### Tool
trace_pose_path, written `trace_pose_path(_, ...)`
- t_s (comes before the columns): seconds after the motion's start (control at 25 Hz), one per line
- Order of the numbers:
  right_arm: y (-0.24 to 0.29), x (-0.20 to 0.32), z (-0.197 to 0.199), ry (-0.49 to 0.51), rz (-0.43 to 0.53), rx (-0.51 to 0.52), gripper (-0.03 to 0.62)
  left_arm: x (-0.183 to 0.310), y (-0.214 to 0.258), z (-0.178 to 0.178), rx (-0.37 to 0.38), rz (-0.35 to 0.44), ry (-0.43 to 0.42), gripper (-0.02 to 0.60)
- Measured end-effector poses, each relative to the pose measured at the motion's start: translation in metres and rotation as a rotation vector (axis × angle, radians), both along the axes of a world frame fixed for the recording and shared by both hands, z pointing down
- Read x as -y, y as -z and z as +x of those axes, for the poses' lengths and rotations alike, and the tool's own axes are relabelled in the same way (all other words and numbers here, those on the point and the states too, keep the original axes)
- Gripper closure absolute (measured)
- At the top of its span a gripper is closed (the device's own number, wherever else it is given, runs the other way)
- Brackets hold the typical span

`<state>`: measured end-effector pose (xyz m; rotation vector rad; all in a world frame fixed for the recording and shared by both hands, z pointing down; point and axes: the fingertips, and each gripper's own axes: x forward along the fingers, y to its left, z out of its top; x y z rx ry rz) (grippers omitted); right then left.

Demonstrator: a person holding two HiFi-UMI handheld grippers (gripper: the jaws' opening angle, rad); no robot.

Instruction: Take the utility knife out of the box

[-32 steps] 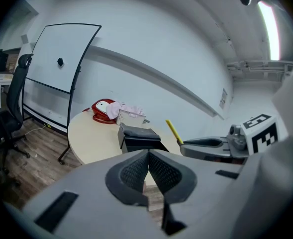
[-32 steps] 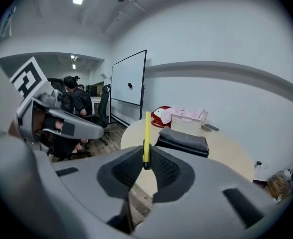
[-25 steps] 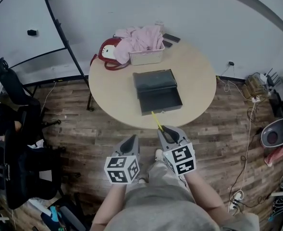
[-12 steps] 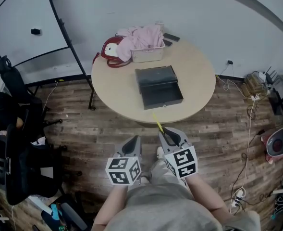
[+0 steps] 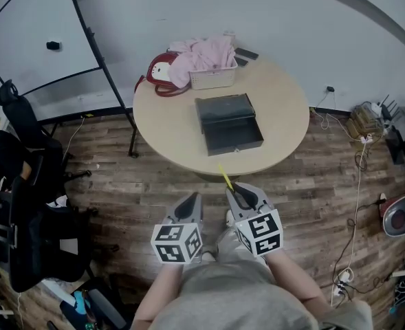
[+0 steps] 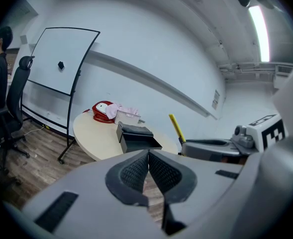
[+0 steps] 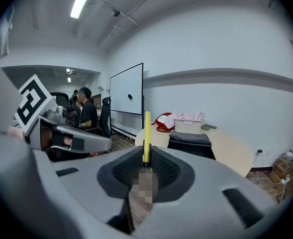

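- here, a round worktop (image 5: 168, 126) is seen from above, with a black box (image 5: 223, 108) lying open near its middle; the lid is folded back on the far side and the tray is turned toward the person.
- the utility knife (image 5: 224, 175), yellow and slim, is found outside the box, on the box's near side, past the worktop's edge and above the wooden floor (image 5: 119, 184).
- the knife is clamped between the jaws of the right gripper (image 5: 235, 188); its yellow end sticks out past the pads and is pointed toward the box.
- the left gripper (image 5: 190, 199) is held just beside the right one, also on the near side of the box and well apart from it; its jaws are pressed together at the tips and nothing is carried between them.
- behind the box, at the worktop's far edge, a white basket (image 5: 212, 80) is set, with pink cloth (image 5: 202, 52) heaped in it.
- a red bag (image 5: 159, 71) is placed just left of the basket, behind the box.
- a whiteboard (image 5: 30, 40) is stood well to the box's far left.
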<state>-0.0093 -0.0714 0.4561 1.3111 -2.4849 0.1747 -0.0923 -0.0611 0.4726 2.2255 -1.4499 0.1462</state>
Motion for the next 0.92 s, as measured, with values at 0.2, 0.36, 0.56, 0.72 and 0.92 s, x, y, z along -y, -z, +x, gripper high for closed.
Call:
trace_pose_path(0.2,0.0035,0.0018,-0.0007,-0.010,0.007,0.017,0.551,0.0027,0.0018,-0.0016,-0.004,0.005,0.004,0.577)
trace_pose_path(0.36,0.0072,0.0008,0.0003,-0.015,0.017,0.022,0.551,0.0024,0.0037,-0.0009,-0.008,0.010,0.006,0.578)
trace_pose_path(0.56,0.0093,0.0008,0.0009,-0.018,0.021,0.026,0.551,0.0028,0.0050,0.0008,-0.012,0.010,0.006,0.578)
trace_pose_path(0.72,0.0095,0.0005,0.0013,-0.019,0.022,0.032,0.551,0.0030,0.0055,0.0021,-0.013,0.013,0.006,0.578)
trace_pose_path(0.92,0.0088,0.0010,-0.0020,-0.018,0.028,0.034,0.551,0.0031,0.0042,-0.0006,-0.014,0.011,0.008,0.578)
